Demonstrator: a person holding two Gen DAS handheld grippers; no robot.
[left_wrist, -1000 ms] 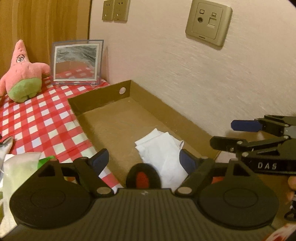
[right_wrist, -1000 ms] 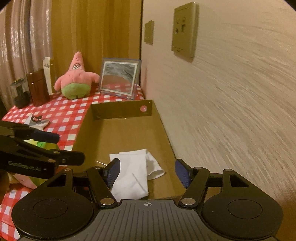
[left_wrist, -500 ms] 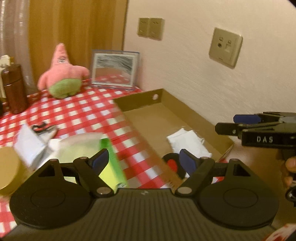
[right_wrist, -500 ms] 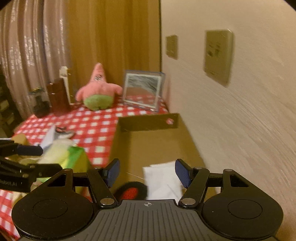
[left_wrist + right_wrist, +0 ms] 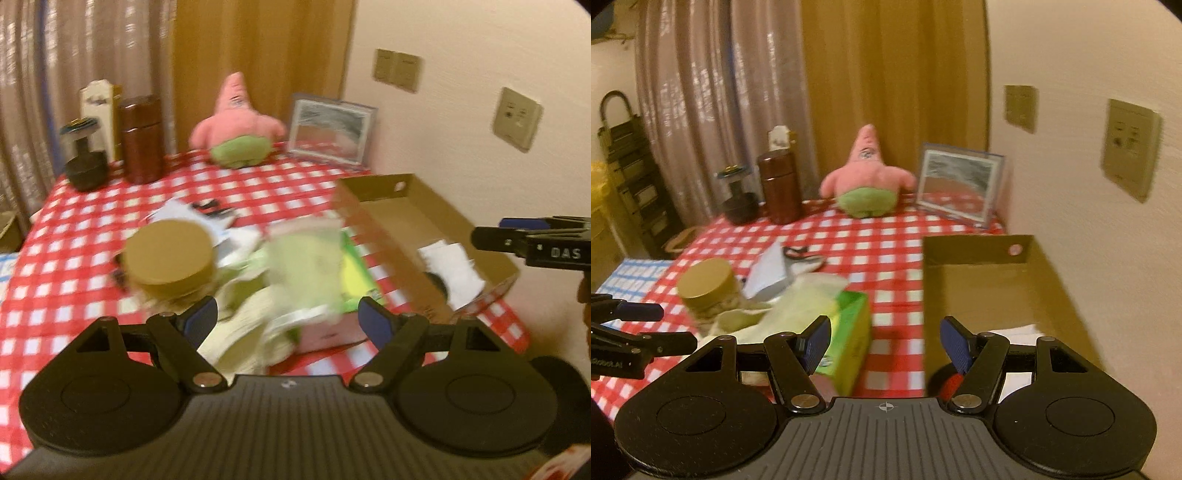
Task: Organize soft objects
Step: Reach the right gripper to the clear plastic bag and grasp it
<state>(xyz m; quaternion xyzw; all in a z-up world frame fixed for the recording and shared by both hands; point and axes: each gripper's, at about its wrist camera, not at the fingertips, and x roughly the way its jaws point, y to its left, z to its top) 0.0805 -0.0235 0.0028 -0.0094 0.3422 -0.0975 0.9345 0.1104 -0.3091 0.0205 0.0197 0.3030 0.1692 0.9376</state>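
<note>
A pink starfish plush [image 5: 236, 125] [image 5: 868, 173] sits upright at the back of the checked table. A blurred pale yellow-green cloth [image 5: 258, 325] [image 5: 798, 299] lies heaped beside a green tissue box [image 5: 354, 273] [image 5: 853, 332]. In the cardboard box [image 5: 373, 184] [image 5: 967, 251] by the wall lies a folded white cloth [image 5: 450, 269] [image 5: 1015, 328] next to a round black and red thing [image 5: 951, 380]. My left gripper [image 5: 288, 317] hangs open above the cloth heap, holding nothing. My right gripper [image 5: 886, 341] is open and empty over the box's near left wall; it also shows from the side as the right gripper [image 5: 532, 240].
A jar with a tan lid [image 5: 170, 254] [image 5: 707, 284] stands left of the heap, with papers [image 5: 768, 273] behind it. A brown canister [image 5: 142, 138], a dark lamp-like object [image 5: 85, 166] and a picture frame [image 5: 332, 129] line the back. The wall runs close on the right.
Both views have drawn back and up from the cardboard box and swung left. The cloth heap, tissue box and jar have come into view; the white cloth stays in the box.
</note>
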